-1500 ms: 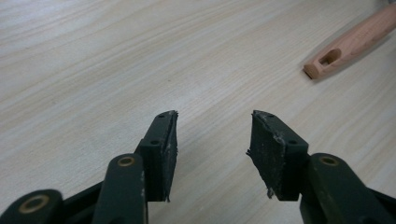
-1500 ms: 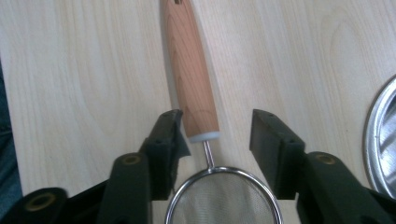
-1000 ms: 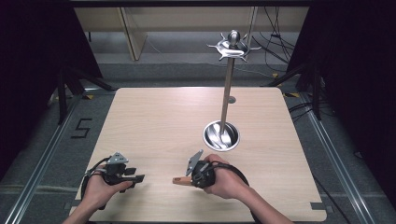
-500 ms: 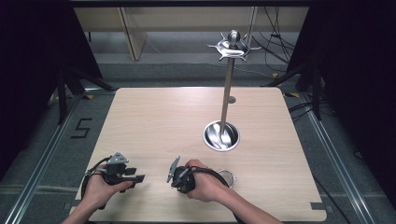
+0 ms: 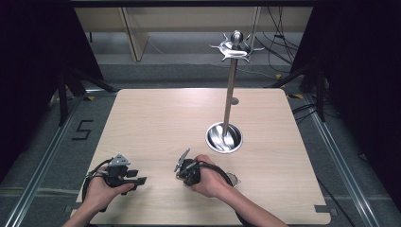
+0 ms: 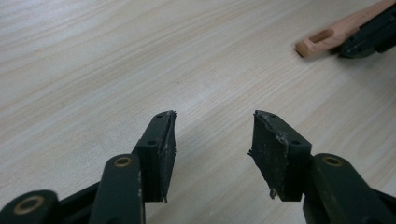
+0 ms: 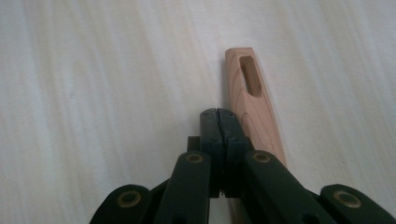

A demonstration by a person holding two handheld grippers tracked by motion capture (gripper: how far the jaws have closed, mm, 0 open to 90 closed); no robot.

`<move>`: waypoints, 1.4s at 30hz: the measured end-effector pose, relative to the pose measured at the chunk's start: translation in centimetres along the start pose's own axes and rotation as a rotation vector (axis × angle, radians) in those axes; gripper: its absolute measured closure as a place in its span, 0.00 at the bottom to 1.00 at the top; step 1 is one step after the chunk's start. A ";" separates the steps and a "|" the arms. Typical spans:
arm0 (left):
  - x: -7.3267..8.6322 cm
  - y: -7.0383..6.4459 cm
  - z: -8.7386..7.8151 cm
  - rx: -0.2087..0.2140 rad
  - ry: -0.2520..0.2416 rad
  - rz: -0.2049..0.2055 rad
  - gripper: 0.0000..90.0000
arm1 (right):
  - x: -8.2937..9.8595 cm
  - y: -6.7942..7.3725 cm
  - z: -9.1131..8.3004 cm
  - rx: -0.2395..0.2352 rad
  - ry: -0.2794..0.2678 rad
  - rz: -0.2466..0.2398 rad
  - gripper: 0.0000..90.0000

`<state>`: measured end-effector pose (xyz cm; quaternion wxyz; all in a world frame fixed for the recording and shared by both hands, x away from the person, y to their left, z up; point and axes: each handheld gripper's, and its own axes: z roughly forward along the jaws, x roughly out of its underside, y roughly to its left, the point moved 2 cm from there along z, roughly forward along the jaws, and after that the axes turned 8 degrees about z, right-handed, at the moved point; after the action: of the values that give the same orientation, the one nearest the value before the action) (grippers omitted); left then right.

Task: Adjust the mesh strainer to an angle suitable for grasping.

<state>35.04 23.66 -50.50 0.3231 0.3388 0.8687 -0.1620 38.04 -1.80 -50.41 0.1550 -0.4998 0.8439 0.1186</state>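
- Presently, the left gripper [image 6: 212,140] sits at the bottom of the left gripper view with its two black jaws spread apart and bare table [image 6: 116,60] between them — released, gripping nothing.
- In the high view, the left gripper [image 5: 140,180] lies in the lower left of the frame, held by the person's left hand [image 5: 101,191] close to the near table edge.
- The right gripper [image 7: 219,116] rises from the bottom centre of the right gripper view; its jaws are pressed together — clenched.
- A wooden handle [image 7: 254,102] with a slotted hole near its far end runs just right of those jaws. Whether the jaws pinch it or merely lie against its side cannot be told.
- In the left gripper view, the same wooden handle [image 6: 334,35] shows in the upper right corner, with the right gripper against it.
- In the high view, the right gripper [image 5: 182,161] is at lower centre, held by the right hand [image 5: 208,177].
- A metal stand [image 5: 230,90] with a round dished base [image 5: 224,138] rises right of centre, well apart from both grippers.
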 end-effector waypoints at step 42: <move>-0.1 -0.4 0.9 0.015 0.036 -0.010 0.54 | 4.3 -7.2 -6.0 0.132 -0.043 0.355 0.65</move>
<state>35.21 22.87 -51.12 0.3039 0.3397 0.8749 -0.1639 41.55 -10.78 -46.85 0.1823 -0.3292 0.9212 0.0992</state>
